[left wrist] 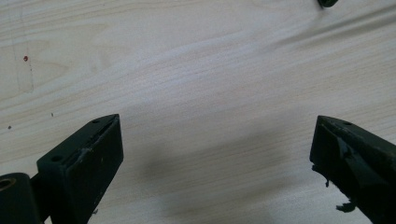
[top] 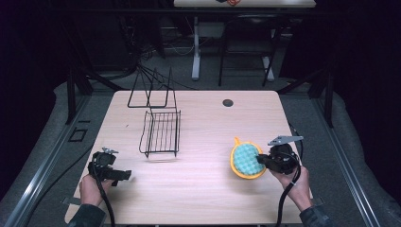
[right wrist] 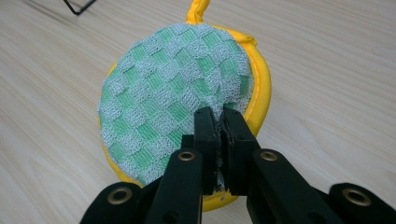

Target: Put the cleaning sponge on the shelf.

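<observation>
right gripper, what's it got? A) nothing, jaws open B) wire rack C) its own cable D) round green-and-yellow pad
D: in the right gripper view the right gripper has its jaws pinched shut on the edge of the round green-and-yellow pad, bunching the green checked cloth between them; the wire rack stands apart, farther up the table.

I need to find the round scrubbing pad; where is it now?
In the high view the round scrubbing pad is at the table's right side, pinched by the right gripper, right of the wire rack.
</observation>
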`<state>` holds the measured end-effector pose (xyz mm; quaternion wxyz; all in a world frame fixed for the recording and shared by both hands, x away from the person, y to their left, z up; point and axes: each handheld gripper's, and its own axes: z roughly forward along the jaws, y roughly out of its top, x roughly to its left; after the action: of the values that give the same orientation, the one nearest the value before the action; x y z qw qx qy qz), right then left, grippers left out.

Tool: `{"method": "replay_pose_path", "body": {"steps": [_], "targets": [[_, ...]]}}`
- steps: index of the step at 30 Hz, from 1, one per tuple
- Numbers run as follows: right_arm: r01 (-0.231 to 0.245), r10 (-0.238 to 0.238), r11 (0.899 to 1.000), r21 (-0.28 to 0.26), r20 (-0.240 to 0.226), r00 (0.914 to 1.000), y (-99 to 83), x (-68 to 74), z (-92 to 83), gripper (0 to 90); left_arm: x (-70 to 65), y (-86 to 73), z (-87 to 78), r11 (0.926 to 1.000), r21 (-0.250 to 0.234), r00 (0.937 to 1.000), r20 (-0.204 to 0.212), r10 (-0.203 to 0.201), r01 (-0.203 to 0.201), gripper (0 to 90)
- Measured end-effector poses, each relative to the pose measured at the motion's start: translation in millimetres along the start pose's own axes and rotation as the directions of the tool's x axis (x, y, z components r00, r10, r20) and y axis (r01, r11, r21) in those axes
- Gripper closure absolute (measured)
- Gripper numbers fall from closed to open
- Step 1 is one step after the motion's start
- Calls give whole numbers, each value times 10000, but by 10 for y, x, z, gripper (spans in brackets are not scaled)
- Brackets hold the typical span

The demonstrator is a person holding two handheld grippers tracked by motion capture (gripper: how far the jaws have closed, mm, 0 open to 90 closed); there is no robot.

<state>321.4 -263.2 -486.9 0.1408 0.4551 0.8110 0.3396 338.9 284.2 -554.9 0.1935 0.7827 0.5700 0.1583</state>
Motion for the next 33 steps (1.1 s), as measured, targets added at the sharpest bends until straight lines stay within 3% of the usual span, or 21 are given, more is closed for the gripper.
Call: {"method": "replay_pose_path", "body": {"steps": [33], "targets": [[962,-1003,9940,-524,-807,9917,650,439,367,860,-24,-4,15,9993,-249,9988,386,289,-280,22]]}}
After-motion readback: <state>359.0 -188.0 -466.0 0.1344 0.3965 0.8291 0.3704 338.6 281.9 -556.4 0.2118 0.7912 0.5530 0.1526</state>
